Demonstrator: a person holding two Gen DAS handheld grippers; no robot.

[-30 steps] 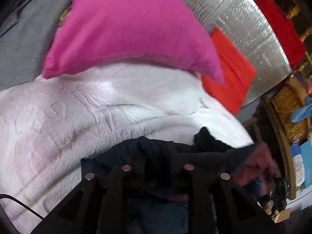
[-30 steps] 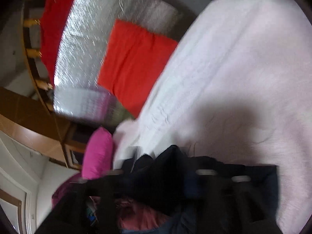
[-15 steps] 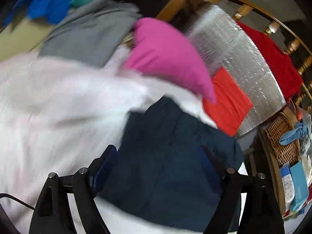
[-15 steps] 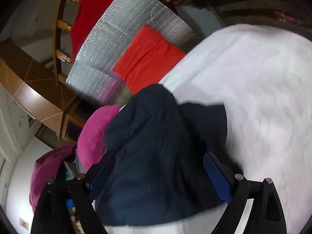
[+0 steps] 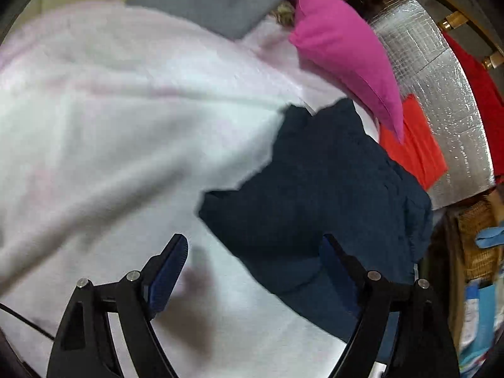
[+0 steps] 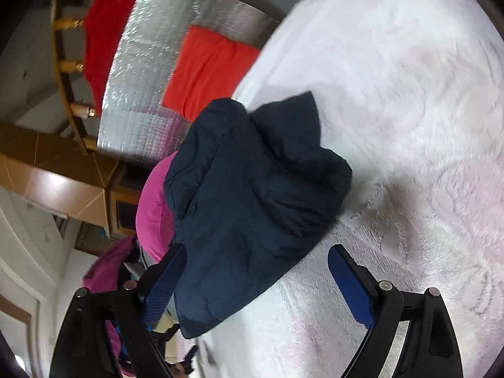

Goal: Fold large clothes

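Note:
A folded dark navy garment (image 5: 321, 189) lies on the white bedspread (image 5: 110, 119), near the bed's edge. It also shows in the right wrist view (image 6: 252, 201). My left gripper (image 5: 255, 264) is open and empty, a little above the bed, with the garment ahead and to the right. My right gripper (image 6: 255, 277) is open and empty, just short of the garment's near end.
A magenta pillow (image 5: 343, 50) and a grey garment (image 5: 217, 0) lie at the head of the bed. A silver foil sheet (image 5: 441, 94) with an orange-red cloth (image 5: 415, 148) leans beside the bed. A wicker basket (image 5: 475, 239) stands at the right.
Both grippers have let go of the navy garment and opened. It now lies folded on the bed, and both grippers have drawn back from it.

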